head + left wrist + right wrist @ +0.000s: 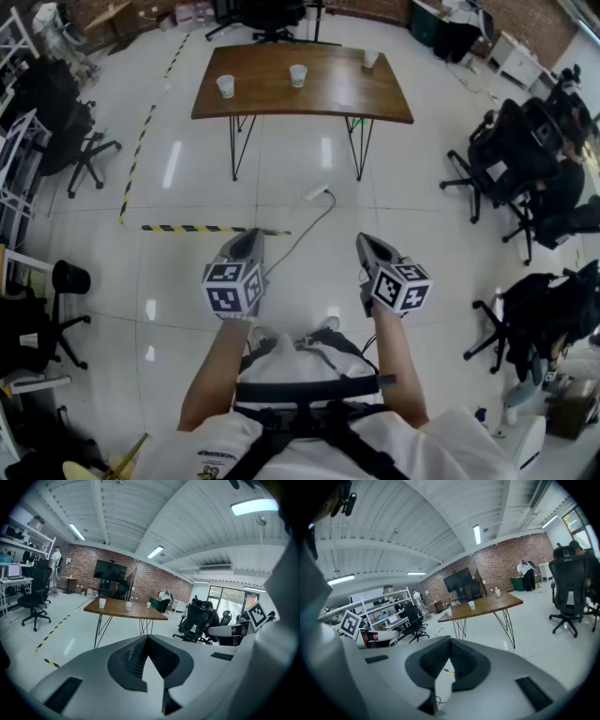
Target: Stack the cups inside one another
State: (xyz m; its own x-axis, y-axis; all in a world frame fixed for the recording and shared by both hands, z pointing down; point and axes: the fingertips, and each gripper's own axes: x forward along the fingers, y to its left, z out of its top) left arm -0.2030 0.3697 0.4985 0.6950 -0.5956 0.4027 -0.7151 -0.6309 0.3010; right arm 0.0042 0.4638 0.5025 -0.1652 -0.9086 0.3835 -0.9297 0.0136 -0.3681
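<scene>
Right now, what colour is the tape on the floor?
Yellow and black stripes; the tape shows best in the head view.

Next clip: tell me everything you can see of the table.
The table has a brown, wood-looking top with rounded corners, on thin black hairpin legs that look like metal. It stands level on the glossy white floor, well ahead of the person. Three white cups stand on it, upright and apart: left cup, middle cup, right cup near the far right corner. Nothing else touches it.
</scene>
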